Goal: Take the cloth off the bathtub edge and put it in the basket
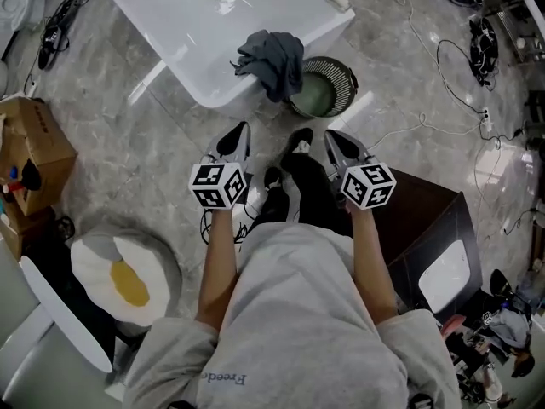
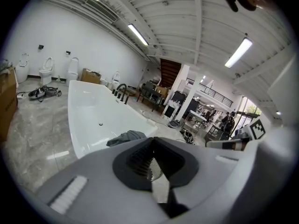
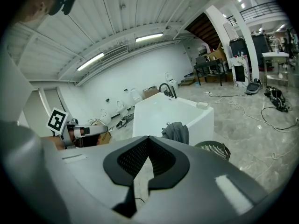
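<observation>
Holding the left gripper (image 1: 241,133) and the right gripper (image 1: 333,139) side by side, short of the bathtub (image 1: 187,49), both pinched fully together with nothing between. Facing the dark cloth (image 1: 274,58) lying bunched over the bathtub's near edge, and the round basket (image 1: 344,73) standing on the floor just beside that same edge.

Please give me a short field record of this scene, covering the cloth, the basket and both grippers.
cloth: grey, bunched, draped over the bathtub's near corner
bathtub: white
basket: round, dark, on the floor against the bathtub, right of the cloth
left gripper: shut, empty, short of the cloth
right gripper: shut, empty, short of the basket
task state: cloth not yet picked up
</observation>
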A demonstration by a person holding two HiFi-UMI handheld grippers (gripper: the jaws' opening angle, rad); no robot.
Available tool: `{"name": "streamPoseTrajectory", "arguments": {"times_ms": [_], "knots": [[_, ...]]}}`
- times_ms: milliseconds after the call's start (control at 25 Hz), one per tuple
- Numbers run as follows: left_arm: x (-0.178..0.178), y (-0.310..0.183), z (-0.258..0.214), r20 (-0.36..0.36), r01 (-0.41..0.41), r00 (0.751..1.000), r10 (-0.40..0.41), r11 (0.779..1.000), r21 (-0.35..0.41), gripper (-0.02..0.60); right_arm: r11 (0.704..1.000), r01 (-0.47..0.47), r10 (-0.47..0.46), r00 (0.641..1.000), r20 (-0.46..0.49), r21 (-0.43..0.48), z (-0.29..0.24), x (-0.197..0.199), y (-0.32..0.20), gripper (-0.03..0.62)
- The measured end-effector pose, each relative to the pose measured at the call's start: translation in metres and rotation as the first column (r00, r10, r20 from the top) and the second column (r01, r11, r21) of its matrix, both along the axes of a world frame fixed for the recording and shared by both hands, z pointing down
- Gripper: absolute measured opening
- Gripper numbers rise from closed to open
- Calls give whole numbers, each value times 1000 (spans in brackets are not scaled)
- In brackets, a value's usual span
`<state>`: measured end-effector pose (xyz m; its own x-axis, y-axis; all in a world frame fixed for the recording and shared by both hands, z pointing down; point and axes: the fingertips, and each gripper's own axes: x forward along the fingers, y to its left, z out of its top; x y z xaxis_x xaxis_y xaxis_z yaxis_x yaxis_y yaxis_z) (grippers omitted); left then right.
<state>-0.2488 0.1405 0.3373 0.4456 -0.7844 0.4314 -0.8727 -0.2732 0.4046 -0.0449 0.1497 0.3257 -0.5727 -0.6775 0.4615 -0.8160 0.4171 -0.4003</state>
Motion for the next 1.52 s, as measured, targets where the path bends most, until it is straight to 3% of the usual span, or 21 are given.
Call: {"name": "streamPoseTrajectory", "arguments": {"times_ms": [280,600,880,960,1080,1240,1440,1520], "knots": [[-19,-38,30,50,65,997,-61,996,-67,58,998,50,-49,998,30,-35,33,-5,-63,0],[0,-108,79,129,-40,990,58,990,-138,58,992,92,-88,995,48,-82,93,-5,-154,0],[20,-171,161,160,-93,978,131,970,-226,61,993,36,-30,998,54,-116,174,2,-225,2],[22,-184,187,166,-113,974,157,961,-251,125,990,47,-36,996,85,-133,195,1,-241,2],[16,-202,222,160,-116,973,165,953,-281,158,987,61,-45,993,112,-148,226,1,-263,6],[4,-212,253,68,-119,986,152,929,-349,290,975,142,-114,979,167,-170,250,-11,-274,116],[-3,-220,285,-91,-185,983,162,867,-462,430,943,193,-109,950,293,-272,278,-25,-285,439],[-6,-222,296,-151,-212,976,157,841,-497,468,930,214,-119,945,305,-299,287,-32,-288,483]]}}
